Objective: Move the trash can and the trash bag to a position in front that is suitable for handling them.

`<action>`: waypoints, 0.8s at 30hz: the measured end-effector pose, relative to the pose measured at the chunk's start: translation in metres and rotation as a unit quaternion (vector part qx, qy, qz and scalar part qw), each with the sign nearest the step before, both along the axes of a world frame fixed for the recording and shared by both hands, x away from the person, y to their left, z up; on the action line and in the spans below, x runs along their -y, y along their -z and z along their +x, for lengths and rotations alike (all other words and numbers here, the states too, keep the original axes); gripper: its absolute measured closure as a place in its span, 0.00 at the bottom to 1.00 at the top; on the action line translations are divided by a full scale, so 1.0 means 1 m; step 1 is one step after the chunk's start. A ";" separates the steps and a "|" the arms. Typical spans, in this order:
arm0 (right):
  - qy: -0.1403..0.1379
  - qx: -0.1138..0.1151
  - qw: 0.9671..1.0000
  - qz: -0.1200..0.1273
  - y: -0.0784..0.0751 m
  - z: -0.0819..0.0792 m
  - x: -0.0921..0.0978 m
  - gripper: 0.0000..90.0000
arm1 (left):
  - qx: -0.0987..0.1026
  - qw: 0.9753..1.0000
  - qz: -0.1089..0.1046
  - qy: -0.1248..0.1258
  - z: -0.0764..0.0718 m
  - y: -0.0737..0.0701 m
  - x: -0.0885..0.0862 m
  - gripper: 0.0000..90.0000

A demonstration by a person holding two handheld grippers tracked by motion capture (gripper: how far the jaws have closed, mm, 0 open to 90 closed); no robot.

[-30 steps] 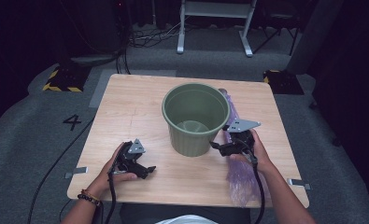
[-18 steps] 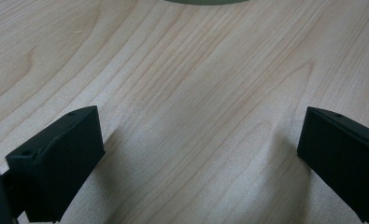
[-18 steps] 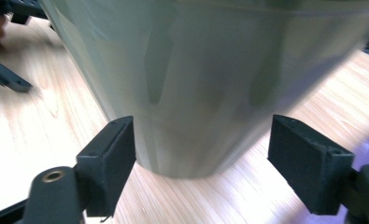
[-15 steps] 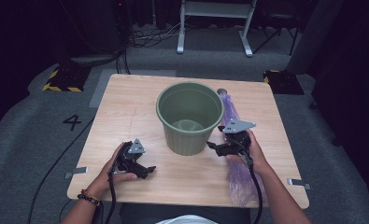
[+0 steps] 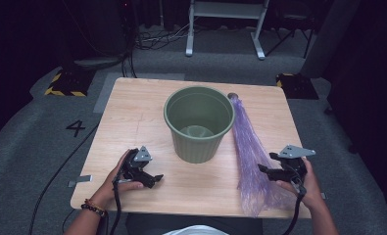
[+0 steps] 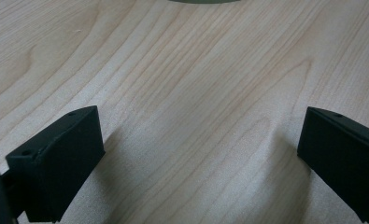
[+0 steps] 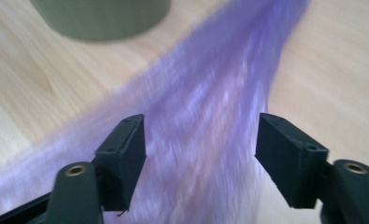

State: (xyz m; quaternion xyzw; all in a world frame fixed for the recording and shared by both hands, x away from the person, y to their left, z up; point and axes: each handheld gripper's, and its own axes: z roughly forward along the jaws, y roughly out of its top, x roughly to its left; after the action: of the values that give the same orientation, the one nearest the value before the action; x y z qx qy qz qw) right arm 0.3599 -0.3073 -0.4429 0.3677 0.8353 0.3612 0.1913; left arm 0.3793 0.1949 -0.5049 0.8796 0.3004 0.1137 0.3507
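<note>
A green plastic bucket (image 5: pixel 199 122) stands upright in the middle of the wooden table (image 5: pixel 132 117), its base also showing at the top (image 7: pixel 102 18) of the right gripper view. A long purple plastic bag (image 5: pixel 252 156) lies flat to the bucket's right, running toward the front edge. My right gripper (image 5: pixel 265 170) is open just above the bag (image 7: pixel 205 121), with its jaws on either side of the bag's width. Near the front left, my left gripper (image 5: pixel 154 180) rests low over bare wood (image 6: pixel 196 93), open and holding nothing.
Grey carpet surrounds the table, with a "4" marked on the floor (image 5: pixel 76 128) to the left. A white metal stand (image 5: pixel 225 24) and cables sit behind the table. Bare wood lies left of the bucket and between the grippers.
The right gripper has let go of the bucket's side and moved right and toward the front, over the purple bag. The bucket has shifted slightly left. The left gripper stays put.
</note>
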 end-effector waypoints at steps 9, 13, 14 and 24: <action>-0.003 -0.051 0.998 -0.024 0.038 -0.013 0.026 0.55 | 0.000 1.000 0.000 0.000 0.000 0.000 0.000 0.00; -0.010 -0.057 0.998 -0.015 0.046 -0.008 0.029 0.65 | 0.000 1.000 0.000 0.000 0.000 0.000 0.000 0.00; -0.010 -0.057 0.998 -0.015 0.046 -0.008 0.029 0.65 | 0.000 1.000 0.000 0.000 0.000 0.000 0.000 0.00; 0.003 -0.029 1.000 -0.012 0.049 0.013 0.038 0.74 | 0.000 1.000 0.000 0.000 0.000 0.000 0.000 0.00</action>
State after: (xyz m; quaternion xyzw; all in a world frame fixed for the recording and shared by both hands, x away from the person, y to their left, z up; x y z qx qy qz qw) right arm 0.3729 -0.3452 -0.4918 0.3785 0.8433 0.3401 0.1729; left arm 0.3793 0.1949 -0.5049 0.8797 0.3004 0.1133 0.3508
